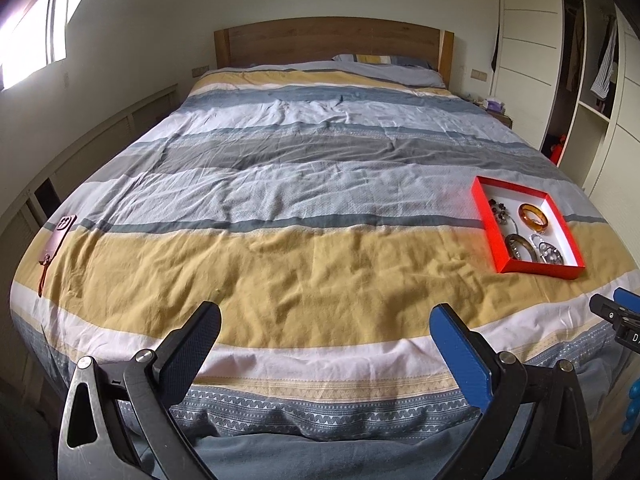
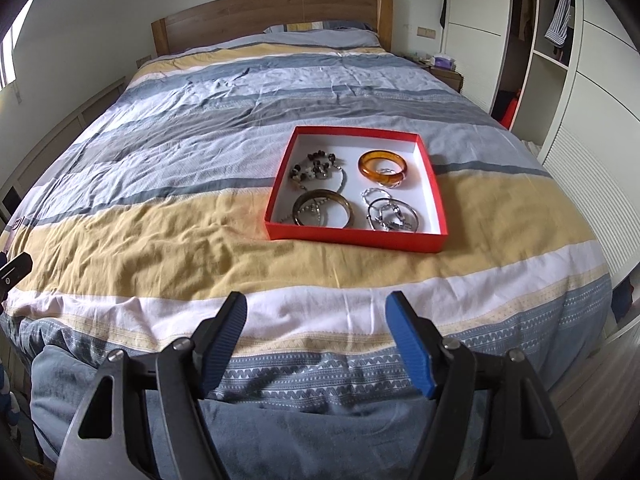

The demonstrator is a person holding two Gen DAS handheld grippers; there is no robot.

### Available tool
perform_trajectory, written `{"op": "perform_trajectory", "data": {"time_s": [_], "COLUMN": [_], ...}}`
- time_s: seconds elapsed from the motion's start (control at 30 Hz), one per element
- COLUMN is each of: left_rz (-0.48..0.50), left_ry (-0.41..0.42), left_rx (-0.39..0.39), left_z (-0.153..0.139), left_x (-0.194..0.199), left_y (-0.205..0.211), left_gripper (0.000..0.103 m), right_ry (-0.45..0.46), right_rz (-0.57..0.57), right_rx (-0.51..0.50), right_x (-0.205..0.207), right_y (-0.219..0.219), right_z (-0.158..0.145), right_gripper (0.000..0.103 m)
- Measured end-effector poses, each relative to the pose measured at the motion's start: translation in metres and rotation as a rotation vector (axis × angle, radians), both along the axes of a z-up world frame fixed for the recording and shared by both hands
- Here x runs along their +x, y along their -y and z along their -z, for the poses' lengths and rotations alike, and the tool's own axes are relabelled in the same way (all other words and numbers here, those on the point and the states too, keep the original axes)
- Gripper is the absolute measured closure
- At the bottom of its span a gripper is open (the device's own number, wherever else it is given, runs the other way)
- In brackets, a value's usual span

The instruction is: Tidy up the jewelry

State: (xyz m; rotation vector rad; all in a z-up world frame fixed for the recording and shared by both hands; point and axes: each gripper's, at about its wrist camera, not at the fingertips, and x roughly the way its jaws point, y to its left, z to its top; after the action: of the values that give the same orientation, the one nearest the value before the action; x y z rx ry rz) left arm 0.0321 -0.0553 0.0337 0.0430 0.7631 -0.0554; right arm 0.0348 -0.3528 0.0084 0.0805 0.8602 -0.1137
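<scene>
A shallow red box (image 2: 354, 236) with a white inside lies on the striped bedspread; it also shows in the left wrist view (image 1: 491, 224) at the right. Inside lie an amber bangle (image 2: 382, 167), a dark brown bangle (image 2: 323, 208), a dark beaded bracelet (image 2: 316, 168) and silver rings and chains (image 2: 390, 214). My right gripper (image 2: 316, 312) is open and empty at the foot of the bed, short of the box. My left gripper (image 1: 325, 322) is open and empty, well left of the box.
A pink phone (image 1: 58, 236) with a strap lies at the bed's left edge. A wooden headboard (image 1: 332, 46) and pillows stand at the far end. White wardrobes (image 2: 560, 40) and a nightstand (image 2: 444, 68) stand to the right.
</scene>
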Motion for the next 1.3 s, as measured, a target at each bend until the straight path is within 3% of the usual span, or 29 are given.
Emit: {"op": "perform_trajectory", "data": {"time_s": [0.6, 1.3], "left_rz": [-0.002, -0.006], "left_ry": [-0.063, -0.067], "left_rx": [0.020, 0.015], "left_z": [0.029, 0.031], "left_x": [0.016, 0.013], "left_y": [-0.005, -0.009], "left_gripper": [0.001, 0.001], "right_ry": [-0.037, -0.038], "right_rz": [0.030, 0.029], "right_rx": [0.016, 0.013], "right_x": [0.014, 0.011], "right_y": [0.011, 0.006], "right_z": [0.020, 0.019], "right_gripper": [0.033, 0.033]}}
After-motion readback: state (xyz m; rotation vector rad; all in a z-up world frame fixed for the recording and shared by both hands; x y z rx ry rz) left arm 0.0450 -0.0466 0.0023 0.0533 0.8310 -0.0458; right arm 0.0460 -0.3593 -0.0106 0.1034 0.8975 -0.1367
